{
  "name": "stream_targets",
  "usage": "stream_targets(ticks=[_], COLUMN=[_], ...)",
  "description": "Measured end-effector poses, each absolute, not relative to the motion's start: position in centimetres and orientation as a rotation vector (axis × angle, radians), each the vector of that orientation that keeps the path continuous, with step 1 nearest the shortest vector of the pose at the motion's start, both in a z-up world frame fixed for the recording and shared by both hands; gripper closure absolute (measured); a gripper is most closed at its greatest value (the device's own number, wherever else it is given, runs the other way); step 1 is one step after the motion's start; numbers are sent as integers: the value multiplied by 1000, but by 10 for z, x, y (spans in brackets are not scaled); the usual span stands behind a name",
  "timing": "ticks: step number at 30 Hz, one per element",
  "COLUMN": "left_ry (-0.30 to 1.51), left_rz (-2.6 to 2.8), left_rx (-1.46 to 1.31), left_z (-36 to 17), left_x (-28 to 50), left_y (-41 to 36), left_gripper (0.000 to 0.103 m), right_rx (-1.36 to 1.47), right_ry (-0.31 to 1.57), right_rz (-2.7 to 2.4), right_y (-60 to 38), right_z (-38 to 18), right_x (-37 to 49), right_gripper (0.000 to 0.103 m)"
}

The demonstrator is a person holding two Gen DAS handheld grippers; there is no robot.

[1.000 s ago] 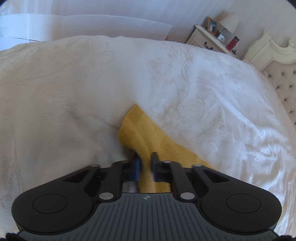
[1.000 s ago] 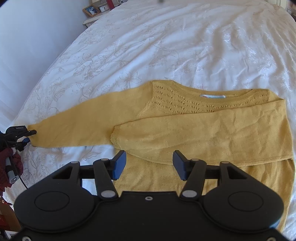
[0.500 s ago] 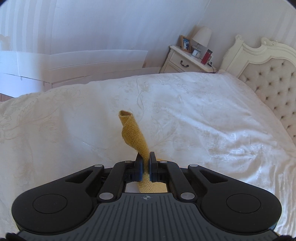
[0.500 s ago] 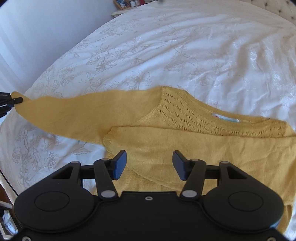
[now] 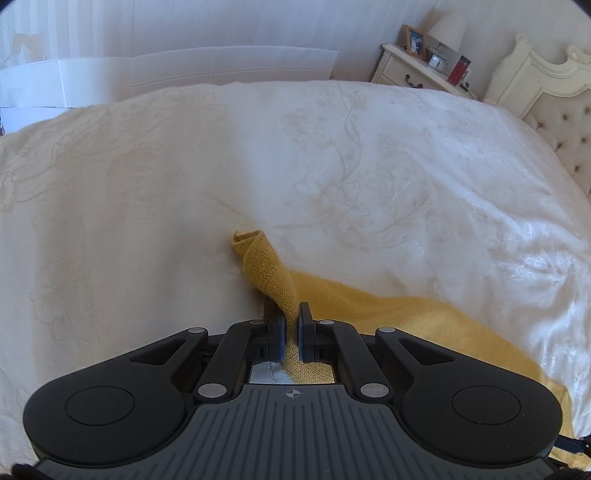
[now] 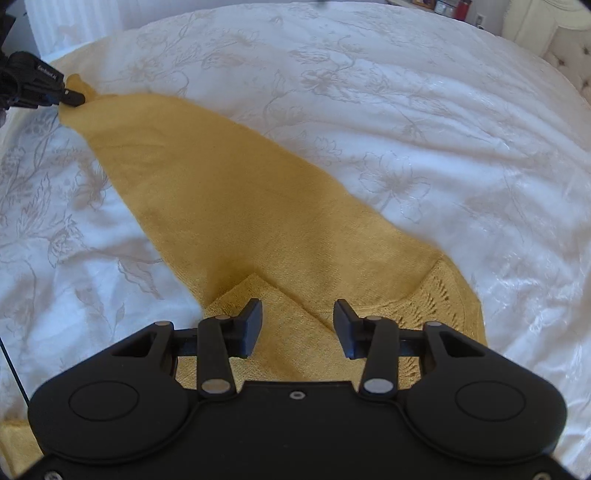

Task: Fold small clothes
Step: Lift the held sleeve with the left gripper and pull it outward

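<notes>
Right, bed: we have a white floral bedspread (image 6: 424,122) filling both views, rumpled and shiny on the right side.
Sweater: our mustard-yellow knit sweater (image 6: 236,206) lies on that bedspread, its body low in the right wrist view under the right gripper, with an openwork lace band (image 6: 439,295) at the lower right.
Sleeve: one long sleeve (image 6: 155,147) stretches away from the body up to the upper left, pulled out to a point.
Left gripper: our left gripper (image 5: 291,328) is pinching the sleeve's cuff (image 5: 266,266), pads pressed together on the knit, and the cuff end curls up past the fingertips; from the right wrist view we see it as a small black tool at the far tip of the sleeve (image 6: 70,98).
Right gripper: our right gripper (image 6: 297,328) hangs over the sweater's body, jaws spread but closing, knit lying beneath the gap and neither pad pressing on it.
Fold: a folded edge (image 6: 295,295) of the knit runs diagonally between the right fingertips.
Background: a cream nightstand (image 5: 413,70) with a lamp (image 5: 448,27), a picture frame and a red item stands beyond the bed, next to a tufted headboard (image 5: 554,92).
</notes>
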State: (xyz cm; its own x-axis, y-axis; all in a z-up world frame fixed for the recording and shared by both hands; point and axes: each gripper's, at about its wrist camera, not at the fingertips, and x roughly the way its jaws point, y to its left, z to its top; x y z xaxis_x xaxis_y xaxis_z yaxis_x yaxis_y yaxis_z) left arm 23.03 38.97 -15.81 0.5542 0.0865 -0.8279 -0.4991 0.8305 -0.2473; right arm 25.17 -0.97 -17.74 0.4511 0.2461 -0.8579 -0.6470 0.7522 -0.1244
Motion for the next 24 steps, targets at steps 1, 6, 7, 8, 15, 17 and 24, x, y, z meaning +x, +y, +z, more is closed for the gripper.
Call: stream_targets(ticks=[1,6,7,8,15,17,24], left_ry=[930,925,923,920,878,876,862], left_rz=[365,355,351,349,345,341,331], left_rx=[-505,-522,-524,-527,-561,-570,-640], left_z=[-163,-174,-175,-176,-176,-178,-182], left_x=[230,229,230,230,232,234,241], left_y=[392,397,398,399,403,404,412], left_gripper=[96,95,95,95,95,94,92], right_rx=[-504,-614,-618,-615,-515,-493,-393], right_ry=[955,986,994,999,930,956,929], right_rz=[592,675,697,717,644,611,519], right_y=[-7,-1,-1,-1,-14,-15,-16], right_z=[-181,-198,-199,-198,-169,-175,-164], right_x=[253,256,255,254,262,275,274], right_gripper=[52,66,89,93,94,92,78])
